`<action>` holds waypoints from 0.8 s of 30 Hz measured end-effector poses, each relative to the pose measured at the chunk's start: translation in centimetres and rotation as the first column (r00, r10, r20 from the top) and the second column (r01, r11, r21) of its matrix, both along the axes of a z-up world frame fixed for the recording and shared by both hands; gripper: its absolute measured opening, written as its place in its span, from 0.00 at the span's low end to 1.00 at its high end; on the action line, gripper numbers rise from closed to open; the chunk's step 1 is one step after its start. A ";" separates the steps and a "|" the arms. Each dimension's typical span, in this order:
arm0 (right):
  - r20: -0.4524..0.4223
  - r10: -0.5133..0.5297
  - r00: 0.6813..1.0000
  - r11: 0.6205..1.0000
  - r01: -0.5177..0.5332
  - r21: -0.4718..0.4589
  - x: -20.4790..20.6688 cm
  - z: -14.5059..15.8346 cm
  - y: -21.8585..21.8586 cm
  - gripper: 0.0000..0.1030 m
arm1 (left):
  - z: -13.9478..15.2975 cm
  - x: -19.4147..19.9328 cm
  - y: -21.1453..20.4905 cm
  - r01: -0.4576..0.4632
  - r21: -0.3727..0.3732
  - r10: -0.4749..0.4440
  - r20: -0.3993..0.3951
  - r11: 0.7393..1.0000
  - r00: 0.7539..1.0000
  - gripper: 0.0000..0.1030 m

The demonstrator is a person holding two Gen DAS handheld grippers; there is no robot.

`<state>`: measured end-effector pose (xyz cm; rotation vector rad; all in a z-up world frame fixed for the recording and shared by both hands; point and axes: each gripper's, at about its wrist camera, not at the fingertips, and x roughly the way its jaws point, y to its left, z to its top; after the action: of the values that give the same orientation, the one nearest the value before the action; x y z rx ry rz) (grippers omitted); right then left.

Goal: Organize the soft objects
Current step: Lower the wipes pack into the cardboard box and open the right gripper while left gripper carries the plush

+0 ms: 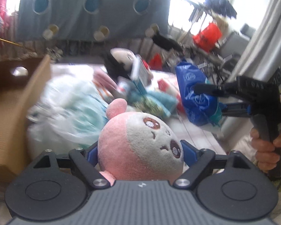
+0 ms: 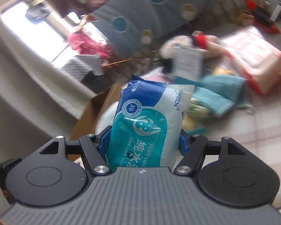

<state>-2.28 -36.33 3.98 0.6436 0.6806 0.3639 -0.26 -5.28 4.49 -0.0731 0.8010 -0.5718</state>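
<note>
Now the left hand-held gripper squeezes a pink and white plush toy between its blue pads; a cardboard box sits beside it. Up in the air, the right hand-held gripper grips a blue pack of wet wipes.

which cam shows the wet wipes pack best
The right wrist view: the wet wipes pack fills the centre, label readable, clamped between the right gripper's jaws. The left wrist view shows it only side-on, far right, and blurred.
</note>
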 end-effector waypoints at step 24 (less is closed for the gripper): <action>-0.130 0.380 0.916 0.923 -0.384 -0.010 23.8 6.7 29.2 0.66 | 3.0 17.9 20.7 -0.398 0.183 0.381 0.120 0.899 0.917 0.84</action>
<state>21.53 -7.15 10.65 0.4999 0.9361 0.6765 17.61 15.47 7.46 -0.0199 0.7364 -0.1083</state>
